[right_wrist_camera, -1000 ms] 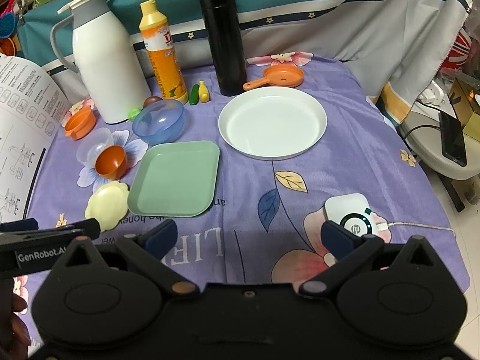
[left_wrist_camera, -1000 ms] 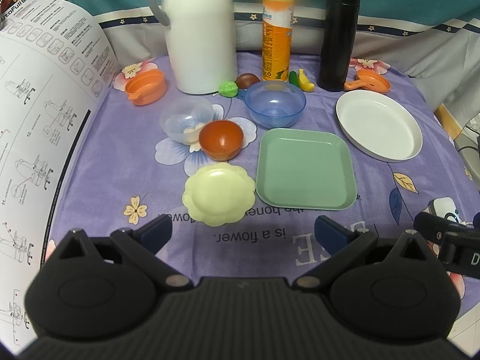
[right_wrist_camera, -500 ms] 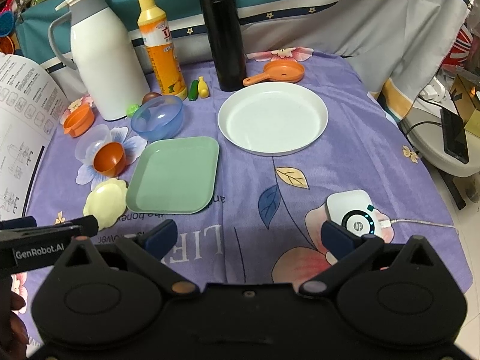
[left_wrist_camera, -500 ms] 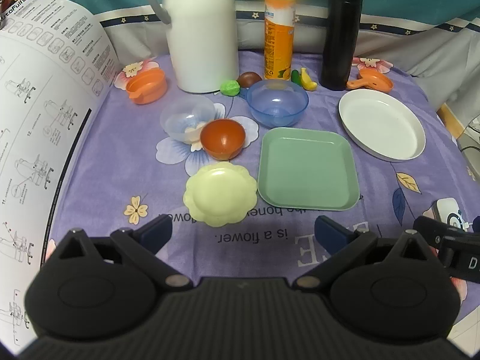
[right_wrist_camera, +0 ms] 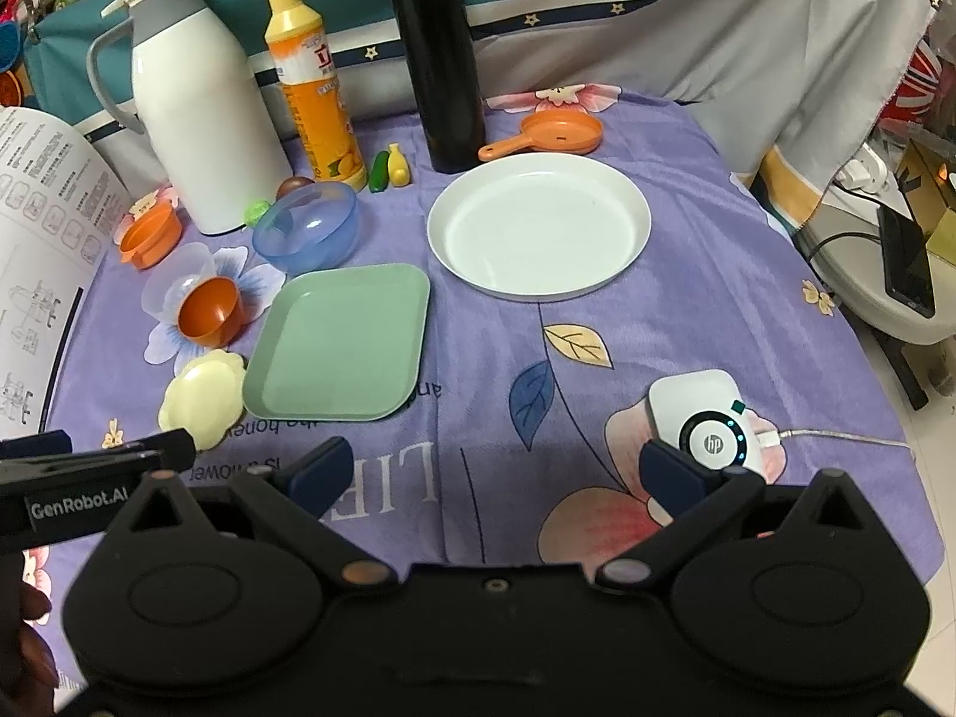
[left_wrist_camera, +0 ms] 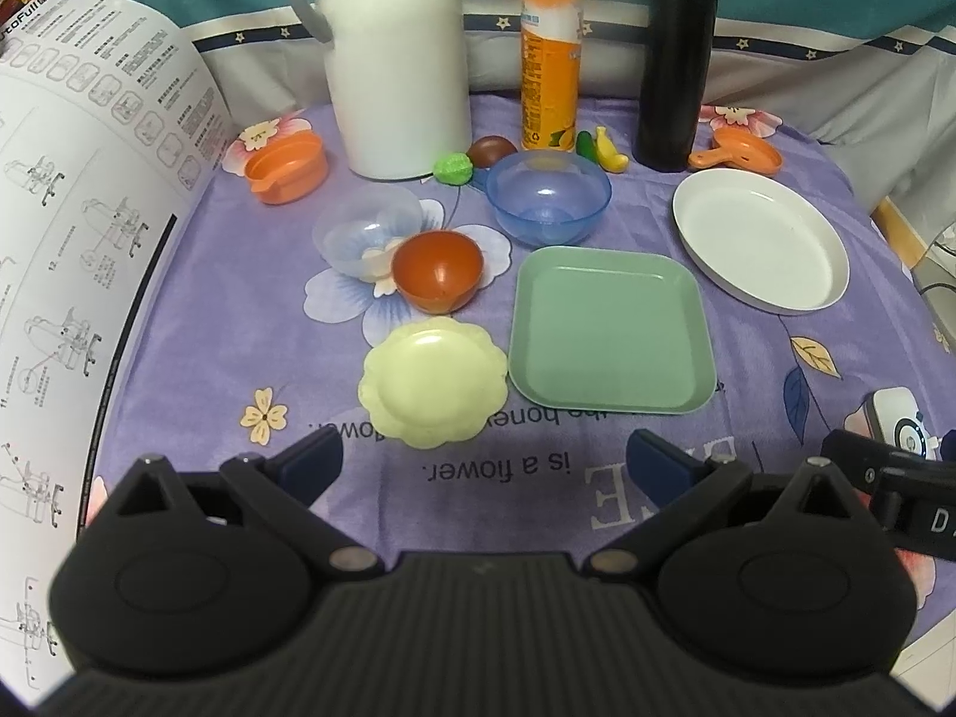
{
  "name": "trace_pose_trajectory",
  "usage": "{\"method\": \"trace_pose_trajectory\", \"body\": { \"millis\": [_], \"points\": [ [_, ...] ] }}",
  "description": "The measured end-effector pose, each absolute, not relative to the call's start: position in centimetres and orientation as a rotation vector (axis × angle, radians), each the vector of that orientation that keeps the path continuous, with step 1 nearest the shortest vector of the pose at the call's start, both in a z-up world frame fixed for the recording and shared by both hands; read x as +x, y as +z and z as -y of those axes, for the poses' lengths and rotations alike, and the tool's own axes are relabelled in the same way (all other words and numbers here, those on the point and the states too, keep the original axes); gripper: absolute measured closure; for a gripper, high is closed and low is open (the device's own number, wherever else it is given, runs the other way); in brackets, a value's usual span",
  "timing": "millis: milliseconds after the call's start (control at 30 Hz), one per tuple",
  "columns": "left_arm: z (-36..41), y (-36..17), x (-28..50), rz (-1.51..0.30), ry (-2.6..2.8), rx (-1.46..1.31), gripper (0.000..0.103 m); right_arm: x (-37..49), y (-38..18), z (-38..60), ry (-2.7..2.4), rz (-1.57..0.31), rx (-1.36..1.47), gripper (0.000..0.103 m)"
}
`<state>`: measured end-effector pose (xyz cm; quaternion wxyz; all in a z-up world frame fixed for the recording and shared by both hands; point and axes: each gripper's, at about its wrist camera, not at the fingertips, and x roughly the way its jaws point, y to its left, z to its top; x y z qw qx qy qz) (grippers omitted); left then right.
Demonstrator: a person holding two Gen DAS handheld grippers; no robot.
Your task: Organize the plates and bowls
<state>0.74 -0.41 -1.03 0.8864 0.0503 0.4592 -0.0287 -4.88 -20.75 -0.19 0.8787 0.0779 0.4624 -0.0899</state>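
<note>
On the purple cloth lie a pale yellow scalloped plate (left_wrist_camera: 433, 379) (right_wrist_camera: 203, 397), a green square plate (left_wrist_camera: 609, 328) (right_wrist_camera: 343, 340), a white round plate (left_wrist_camera: 759, 239) (right_wrist_camera: 538, 224), an orange bowl (left_wrist_camera: 438, 269) (right_wrist_camera: 209, 310), a clear bowl (left_wrist_camera: 364, 227) (right_wrist_camera: 170, 281) and a blue bowl (left_wrist_camera: 548, 194) (right_wrist_camera: 306, 226). My left gripper (left_wrist_camera: 484, 457) is open and empty, just short of the yellow plate. My right gripper (right_wrist_camera: 496, 466) is open and empty, near the front edge, below the white plate.
At the back stand a white jug (left_wrist_camera: 397, 54), an orange bottle (left_wrist_camera: 549, 66) and a black flask (left_wrist_camera: 675, 60). Small orange dishes (left_wrist_camera: 287, 167) (left_wrist_camera: 741, 152), toy fruit (left_wrist_camera: 609, 149) and a white HP device (right_wrist_camera: 705, 418) lie around. A manual page (left_wrist_camera: 77, 239) rises at left.
Both grippers have drifted slightly forward and nearer the dishes. Nothing on the table has moved.
</note>
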Motion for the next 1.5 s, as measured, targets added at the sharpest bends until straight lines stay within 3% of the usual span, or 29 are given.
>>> {"method": "trace_pose_trajectory", "body": {
  "millis": [1067,1500],
  "points": [
    [1.4,-3.2,3.4,-1.007,-0.068,0.116,0.0,-2.8,-3.0,22.7,-0.169,-1.022,0.193,0.0],
    [8.9,-3.0,10.3,-0.936,-0.22,0.16,0.0,2.8,-3.1,30.7,-0.218,-0.875,0.191,0.0]
  ]
}}
